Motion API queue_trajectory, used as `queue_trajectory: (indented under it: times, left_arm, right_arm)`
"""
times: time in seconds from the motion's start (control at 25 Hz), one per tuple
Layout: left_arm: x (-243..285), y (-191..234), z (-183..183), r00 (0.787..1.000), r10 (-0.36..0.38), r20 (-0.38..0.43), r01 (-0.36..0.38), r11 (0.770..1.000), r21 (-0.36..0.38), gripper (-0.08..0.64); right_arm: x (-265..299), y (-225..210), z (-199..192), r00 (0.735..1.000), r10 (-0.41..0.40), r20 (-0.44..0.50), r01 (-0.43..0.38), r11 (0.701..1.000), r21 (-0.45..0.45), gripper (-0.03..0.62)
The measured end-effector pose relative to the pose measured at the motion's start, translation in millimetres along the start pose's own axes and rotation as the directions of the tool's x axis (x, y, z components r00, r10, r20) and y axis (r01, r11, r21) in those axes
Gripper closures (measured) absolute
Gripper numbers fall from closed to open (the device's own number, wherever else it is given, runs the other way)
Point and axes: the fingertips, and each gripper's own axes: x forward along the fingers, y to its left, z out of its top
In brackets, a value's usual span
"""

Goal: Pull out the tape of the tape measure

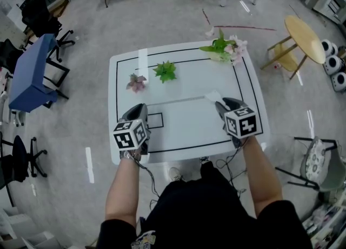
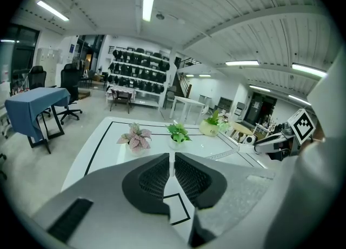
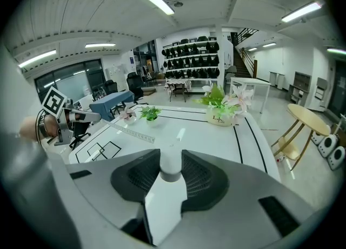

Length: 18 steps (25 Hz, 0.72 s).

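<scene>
Head view, near the white table's (image 1: 189, 129) front edge: left gripper (image 1: 141, 106) pinches the tape (image 3: 132, 133) end, right gripper (image 1: 220, 102) clamps the white tape measure case (image 3: 170, 172), tape already stretched between them, so pulling looks largely done.

Black shirt (image 1: 211, 210), marker-cubed grey left gripper (image 1: 141, 107) and right gripper (image 1: 223, 103)

Head view overhead; gripper views face across the shared table (image 1: 189, 129)
</scene>
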Motion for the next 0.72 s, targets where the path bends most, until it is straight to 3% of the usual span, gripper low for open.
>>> queue_trajectory:
  times: [0.72]
  left_arm:
    - [41, 29, -49, 0.992, 0.039, -0.124, -0.043, 0.999, -0.032, 0.528]
  right_arm:
    - [56, -2, -35, 0.996, 0.013, -0.089, -0.015, 1.0, -0.018, 0.471]
